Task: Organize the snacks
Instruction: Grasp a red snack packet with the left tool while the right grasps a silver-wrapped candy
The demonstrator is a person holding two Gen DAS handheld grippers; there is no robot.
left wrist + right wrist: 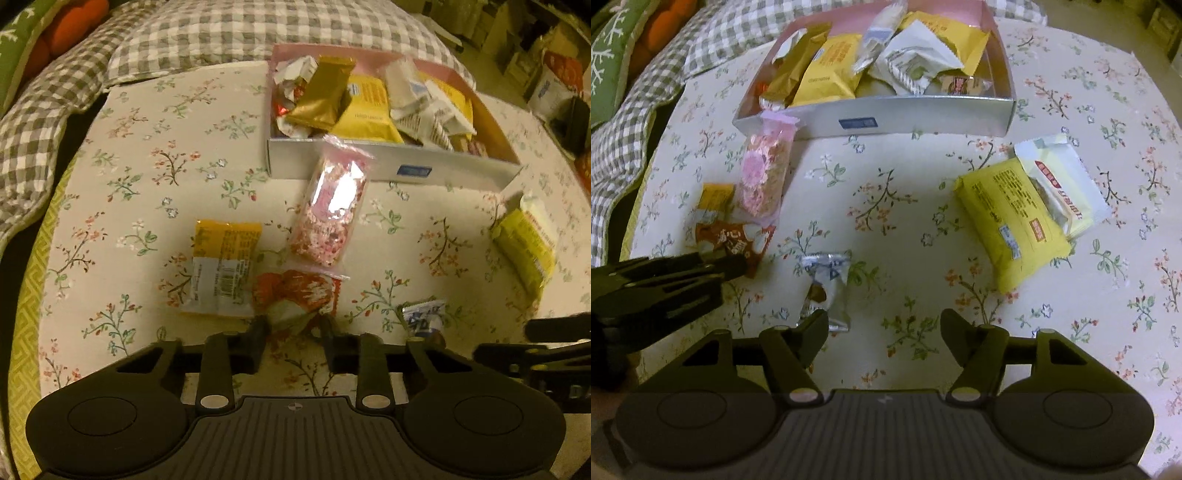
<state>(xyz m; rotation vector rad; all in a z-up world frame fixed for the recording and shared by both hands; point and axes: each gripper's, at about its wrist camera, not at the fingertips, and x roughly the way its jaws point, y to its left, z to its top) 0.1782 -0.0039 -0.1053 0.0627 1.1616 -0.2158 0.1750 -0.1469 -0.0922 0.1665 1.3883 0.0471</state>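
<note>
On the floral bedspread the snacks lie scattered in front of the white box, which sits at twelve o'clock, already heaped with yellow, gold and white packets; checked pillows lie beyond it at ten o'clock.

Farthest left is the yellow-and-white packet, label side up, at about nine o'clock from the left gripper's tips; just beside it, touching its right edge, is the orange-and-white snack; the left gripper has clenched its fingers on the near end of that snack, the wrapper crumpled between them. The pink clear-wrapped packet runs from the orange snack's far edge up to the box's front wall at twelve o'clock, its top end leaning on the rim.

Next comes the small silver-and-blue packet, lying alone on the cloth; the right gripper hovers over the spread with its jaws apart and nothing between them; its left fingertip sits just at the packet's near edge, at nine o'clock from the gap; whether it touches I cannot tell.

Farthest right, at two o'clock from the right gripper, the large yellow packet overlaps a white packet with red lettering.
</note>
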